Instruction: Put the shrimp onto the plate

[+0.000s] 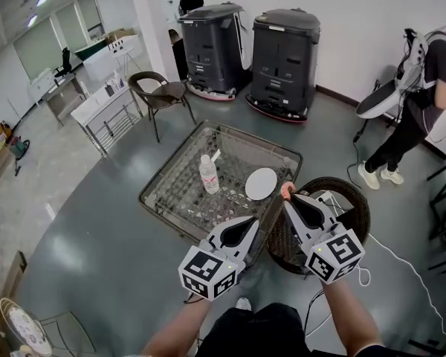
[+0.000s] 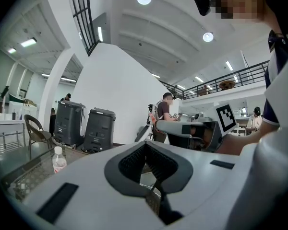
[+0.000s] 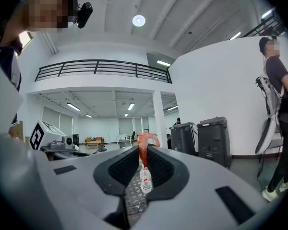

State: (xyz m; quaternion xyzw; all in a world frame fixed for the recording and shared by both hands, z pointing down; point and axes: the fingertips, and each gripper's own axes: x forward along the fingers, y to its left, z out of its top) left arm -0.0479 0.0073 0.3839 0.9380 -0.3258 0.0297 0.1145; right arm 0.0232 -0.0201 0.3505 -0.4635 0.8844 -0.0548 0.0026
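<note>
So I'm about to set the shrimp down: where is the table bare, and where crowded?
The plate is empty. The table is bare left of the bottle and behind both, toward the far rim. Tightest is the gap between bottle and plate.

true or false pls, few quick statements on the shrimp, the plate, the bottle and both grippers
1. The right gripper grips the shrimp. True.
2. The shrimp lies on the plate. False: it is between the right gripper's jaws, and the plate is bare.
3. The left gripper holds the bottle. False: its jaws are together with nothing between them.
4. The bottle stands upright on the table. True.
</note>
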